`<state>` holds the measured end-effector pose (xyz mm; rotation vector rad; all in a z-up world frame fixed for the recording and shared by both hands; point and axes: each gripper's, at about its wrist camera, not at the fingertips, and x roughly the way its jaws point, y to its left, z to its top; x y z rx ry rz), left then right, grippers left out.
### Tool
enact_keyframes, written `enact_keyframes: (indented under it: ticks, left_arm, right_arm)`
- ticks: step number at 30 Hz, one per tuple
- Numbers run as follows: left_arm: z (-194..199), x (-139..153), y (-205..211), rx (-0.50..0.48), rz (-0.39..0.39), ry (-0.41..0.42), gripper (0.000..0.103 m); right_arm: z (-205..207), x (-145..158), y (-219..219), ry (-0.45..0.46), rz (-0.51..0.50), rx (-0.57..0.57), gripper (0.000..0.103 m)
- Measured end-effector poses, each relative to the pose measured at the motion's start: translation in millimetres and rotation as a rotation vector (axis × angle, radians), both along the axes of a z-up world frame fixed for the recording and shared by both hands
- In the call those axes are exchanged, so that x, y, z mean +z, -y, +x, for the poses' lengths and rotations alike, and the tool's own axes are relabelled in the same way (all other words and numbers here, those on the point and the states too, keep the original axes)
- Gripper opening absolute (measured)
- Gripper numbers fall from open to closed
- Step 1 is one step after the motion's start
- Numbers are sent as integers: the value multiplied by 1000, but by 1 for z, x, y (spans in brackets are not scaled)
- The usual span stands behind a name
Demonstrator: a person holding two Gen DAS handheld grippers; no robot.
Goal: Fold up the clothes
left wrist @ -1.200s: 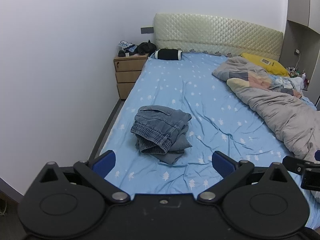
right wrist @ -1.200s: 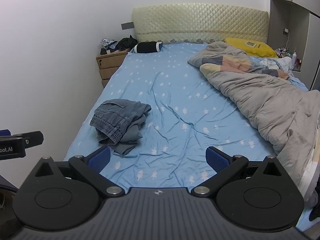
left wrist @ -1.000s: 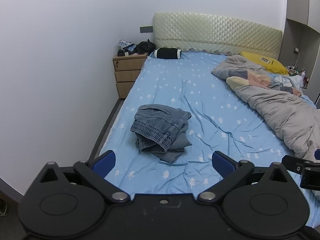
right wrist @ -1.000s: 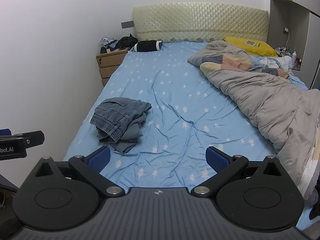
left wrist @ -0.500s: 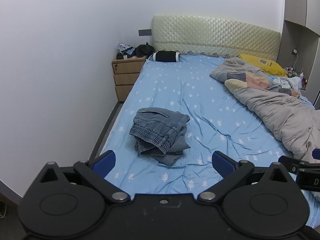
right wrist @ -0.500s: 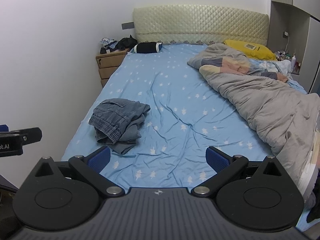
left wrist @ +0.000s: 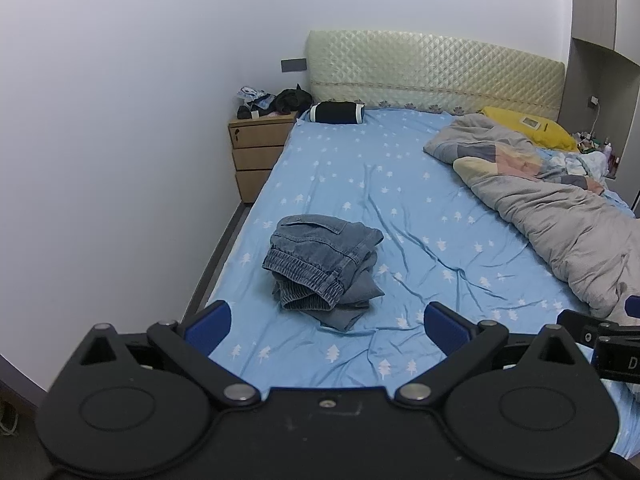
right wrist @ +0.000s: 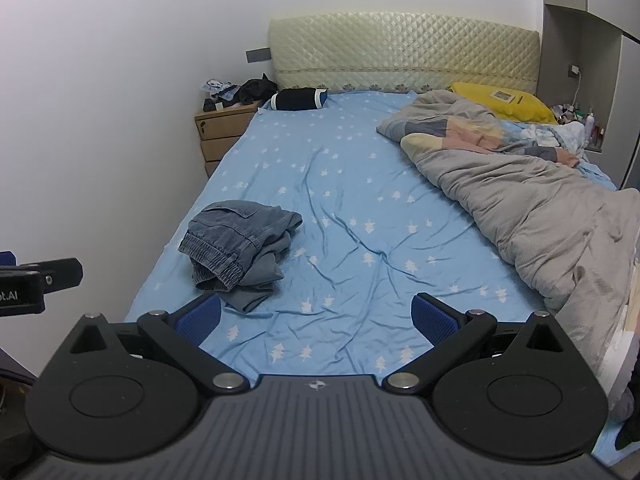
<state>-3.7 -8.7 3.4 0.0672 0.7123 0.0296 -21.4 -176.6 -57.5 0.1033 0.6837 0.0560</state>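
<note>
Both cameras have backed off a touch vs. the earlier frames — more of the headboard [right wrist: 404, 50] and wall above it shows now, while the folded jeans [left wrist: 320, 266] lie in the same spot on the bed [left wrist: 400, 208].

Left tongs [left wrist: 326, 326]: spread wide, blue pads well apart, nothing between them. They hang over the foot end of the bed, w/ the jeans just beyond and slightly left of centre, not touched.

Right tongs [right wrist: 316, 320]: also wide open and holding nothing, over the blue tree-print sheet. From the right wrist view the jeans [right wrist: 238, 250] lie ahead-left, near the bed's left edge, just past the left pad but apart from it.

Jeans are a compact stack, elastic waistband facing the cameras, grey-blue layers poking out underneath.

Other stuff: grey quilt [right wrist: 532, 216] bunched along the right side of the bed, yellow pillow [right wrist: 504, 104] at the head, black roll cushion [left wrist: 338, 113] by the headboard — wooden nightstand [left wrist: 260, 152] beside it w/ dark clothes piled on top.
</note>
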Motion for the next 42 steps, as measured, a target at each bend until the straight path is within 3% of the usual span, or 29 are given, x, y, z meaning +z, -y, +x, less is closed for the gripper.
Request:
enact_keyframes:
  ticks: [20, 27, 31, 35, 38, 42]
  left_arm:
    - [0, -1, 13, 40, -21, -11, 103]
    - [5, 1, 6, 121, 3, 1, 103]
    - [12, -1, -5, 148, -4, -3, 103]
    - [29, -11, -26, 161, -12, 11, 103]
    - [54, -30, -49, 157, -31, -6, 103]
    - [91, -57, -91, 184, -169, -1, 102]
  right_arm:
    - [14, -4, 21, -14, 68, 67, 103]
    - [17, -5, 30, 51, 117, 135, 103]
    - [22, 0, 28, 158, 119, 200, 103]
    - [43, 9, 10, 286, 78, 284, 103]
    - [77, 10, -9, 275, 52, 360, 103]
    - [126, 4, -51, 260, -53, 466, 103]
